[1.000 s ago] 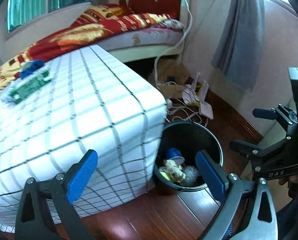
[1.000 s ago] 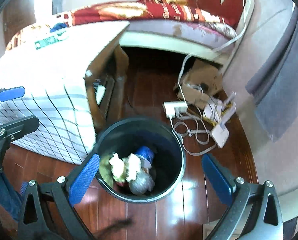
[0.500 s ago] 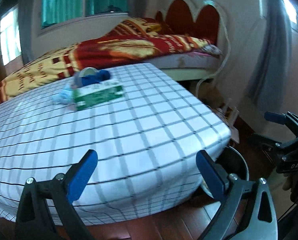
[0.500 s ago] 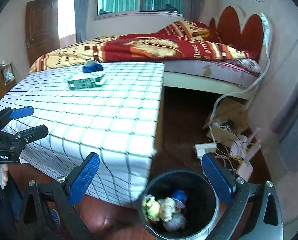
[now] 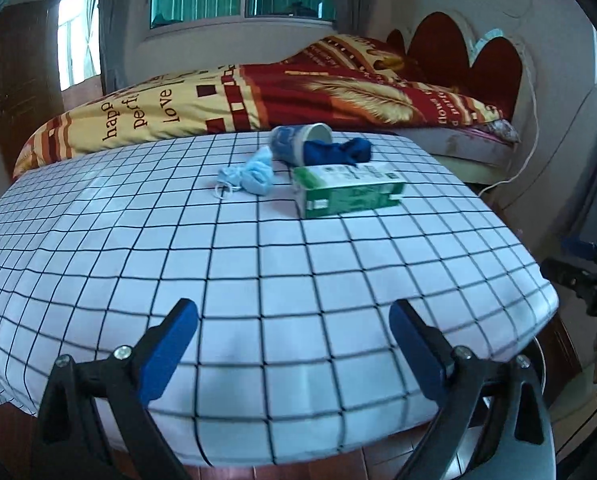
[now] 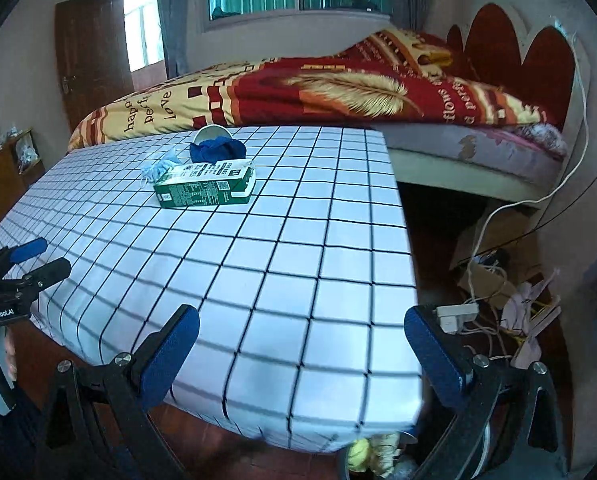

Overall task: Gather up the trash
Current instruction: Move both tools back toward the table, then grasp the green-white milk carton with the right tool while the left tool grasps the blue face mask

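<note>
On the checked tablecloth (image 5: 258,272) (image 6: 298,264) at the far side lie a green carton (image 5: 348,196) (image 6: 206,189), a tipped paper cup (image 5: 296,143) (image 6: 212,133), a dark blue cloth (image 5: 338,152) (image 6: 218,150) and a light blue face mask (image 5: 254,174) (image 6: 160,168). My left gripper (image 5: 294,348) is open and empty at the table's near edge. My right gripper (image 6: 302,354) is open and empty at the near right corner. The trash bin (image 6: 378,460) with scraps shows just below the table's corner.
A bed with a red and yellow blanket (image 5: 298,96) (image 6: 338,88) stands behind the table. Cables, a power strip (image 6: 456,316) and a router lie on the wooden floor at the right. A wooden door (image 6: 90,52) is at the back left.
Both grippers have risen from the bin on the floor and now face across the tabletop. The bin has dropped almost out of view. Both stay open.
</note>
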Available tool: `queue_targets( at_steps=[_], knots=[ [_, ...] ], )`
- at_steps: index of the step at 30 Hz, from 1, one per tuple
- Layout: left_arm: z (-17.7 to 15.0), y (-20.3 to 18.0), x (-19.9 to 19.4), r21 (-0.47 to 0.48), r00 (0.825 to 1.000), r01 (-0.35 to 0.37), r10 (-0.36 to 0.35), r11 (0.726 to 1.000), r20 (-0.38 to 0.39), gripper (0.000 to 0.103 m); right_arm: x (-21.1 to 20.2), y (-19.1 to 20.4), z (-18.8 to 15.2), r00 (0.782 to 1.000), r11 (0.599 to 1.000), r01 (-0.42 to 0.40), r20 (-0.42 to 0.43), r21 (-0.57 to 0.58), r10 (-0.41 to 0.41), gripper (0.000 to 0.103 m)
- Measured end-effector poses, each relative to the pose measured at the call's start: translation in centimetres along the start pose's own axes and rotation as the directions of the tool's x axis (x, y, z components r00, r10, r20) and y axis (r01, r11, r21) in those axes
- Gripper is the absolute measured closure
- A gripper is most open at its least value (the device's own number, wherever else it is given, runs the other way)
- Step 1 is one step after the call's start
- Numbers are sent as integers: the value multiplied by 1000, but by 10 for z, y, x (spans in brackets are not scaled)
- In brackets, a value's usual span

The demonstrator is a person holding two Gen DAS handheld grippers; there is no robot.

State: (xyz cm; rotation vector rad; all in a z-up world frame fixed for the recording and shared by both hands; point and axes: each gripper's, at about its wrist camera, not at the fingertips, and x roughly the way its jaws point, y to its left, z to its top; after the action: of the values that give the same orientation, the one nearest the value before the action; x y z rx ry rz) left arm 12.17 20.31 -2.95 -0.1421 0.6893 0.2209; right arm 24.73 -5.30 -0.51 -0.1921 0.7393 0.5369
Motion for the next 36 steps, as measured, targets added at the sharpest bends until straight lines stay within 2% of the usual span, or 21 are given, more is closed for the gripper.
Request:
queue_targets(
  at_steps=[4,11,19,24,29,31,36],
  knots=[
    [12,10,15,3,1000,-3,3,1000,6,8,22,6,15,1000,1000,-16,-13,20,16,0],
    [28,32,38,-19,1000,-24,24,1000,5,8,70,32,48,999,1000,-15,-40,-27,14,0],
    [40,43,63,-23,1000,-29,29,999,-13,8,126,54,81,995,996,-65,-84,-58,60,0],
    [53,48,83,-16,999,-44,44,999,-32,8,139,64,91,995,995,-81,-63,-61,77,0],
    [75,33,117,39,994,-63,66,997,-86,10,146,47,94,996,998,-52,-68,-26,50,0],
    [79,25,127,48,992,-38,44,998,-119,10,146,35,92,996,999,-45,-75,-4,45,0],
    [77,-30,127,120,986,136,-123,983,-112,11,144,4,88,997,999,-5,-77,50,8,0]
  ],
)
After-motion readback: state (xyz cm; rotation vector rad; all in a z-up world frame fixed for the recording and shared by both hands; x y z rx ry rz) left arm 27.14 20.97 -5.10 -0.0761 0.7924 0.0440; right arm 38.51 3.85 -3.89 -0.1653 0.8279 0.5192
